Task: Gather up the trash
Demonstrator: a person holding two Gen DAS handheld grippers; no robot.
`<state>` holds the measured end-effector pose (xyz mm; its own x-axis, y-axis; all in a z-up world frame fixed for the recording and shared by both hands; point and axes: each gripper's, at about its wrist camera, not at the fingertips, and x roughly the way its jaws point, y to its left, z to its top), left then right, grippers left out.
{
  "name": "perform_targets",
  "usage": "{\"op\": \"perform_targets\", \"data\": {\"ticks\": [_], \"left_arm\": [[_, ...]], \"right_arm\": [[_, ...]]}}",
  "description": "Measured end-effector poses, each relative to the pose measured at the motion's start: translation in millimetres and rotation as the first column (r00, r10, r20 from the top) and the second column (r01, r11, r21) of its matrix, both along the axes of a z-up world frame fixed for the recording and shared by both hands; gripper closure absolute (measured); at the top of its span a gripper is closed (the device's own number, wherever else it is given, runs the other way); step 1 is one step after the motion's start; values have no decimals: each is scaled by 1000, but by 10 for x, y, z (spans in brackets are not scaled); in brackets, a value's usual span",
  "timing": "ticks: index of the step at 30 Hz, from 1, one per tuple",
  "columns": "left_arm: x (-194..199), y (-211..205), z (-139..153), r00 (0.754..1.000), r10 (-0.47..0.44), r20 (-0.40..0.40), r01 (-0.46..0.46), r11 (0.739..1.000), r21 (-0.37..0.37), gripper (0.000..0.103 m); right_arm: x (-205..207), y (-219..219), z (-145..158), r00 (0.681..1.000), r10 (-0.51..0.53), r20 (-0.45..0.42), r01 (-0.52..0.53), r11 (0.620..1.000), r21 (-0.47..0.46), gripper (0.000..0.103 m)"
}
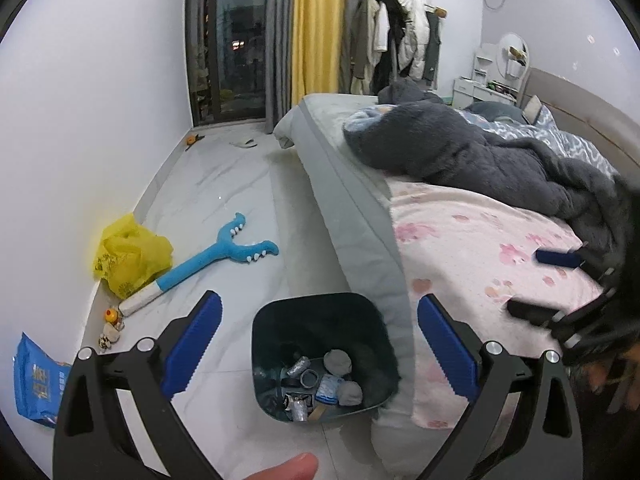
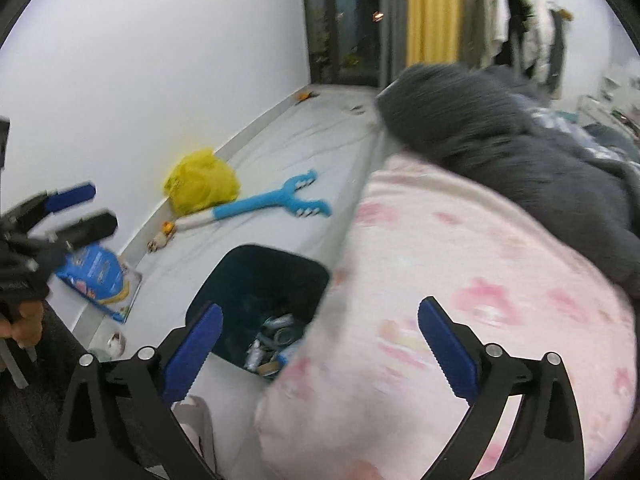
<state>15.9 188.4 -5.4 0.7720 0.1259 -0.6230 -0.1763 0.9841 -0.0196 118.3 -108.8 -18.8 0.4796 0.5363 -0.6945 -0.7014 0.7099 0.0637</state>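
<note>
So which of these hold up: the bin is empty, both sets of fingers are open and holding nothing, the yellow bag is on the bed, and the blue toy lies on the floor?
1. The bin is empty. False: wrappers and wads lie in its bottom.
2. The left gripper and right gripper have fingers spread, nothing between them. True.
3. The yellow bag lies on the bed. False: it sits on the floor by the wall.
4. The blue toy lies on the floor. True.
</note>
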Motion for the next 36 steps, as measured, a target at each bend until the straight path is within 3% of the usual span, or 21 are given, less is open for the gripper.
{"op": "perform_targets", "data": {"ticks": [6,12,17,23,36], "left_arm": [[-70,-333,145,998,-38,42,37,999,12,3],[-199,-597,135,997,-44,68,44,999,5,3],[-226,-727,110,997,-47,63,48,999,-12,3],[-206,-831,39,996,-67,61,68,998,-17,3],[-170,-870,-58,996,-77,42,78,997,-20,3]], "right_arm": [[-182,-767,279,990,-118,73,116,993,29,3],[-348,-1451,366,967,-237,92,233,971,55,3],[-474,-1824,386,956,-275,106,270,961,61,3],[-514,-1981,353,965,-248,89,238,965,114,3],[-535,-2058,327,965,-252,79,241,963,121,3]]}}
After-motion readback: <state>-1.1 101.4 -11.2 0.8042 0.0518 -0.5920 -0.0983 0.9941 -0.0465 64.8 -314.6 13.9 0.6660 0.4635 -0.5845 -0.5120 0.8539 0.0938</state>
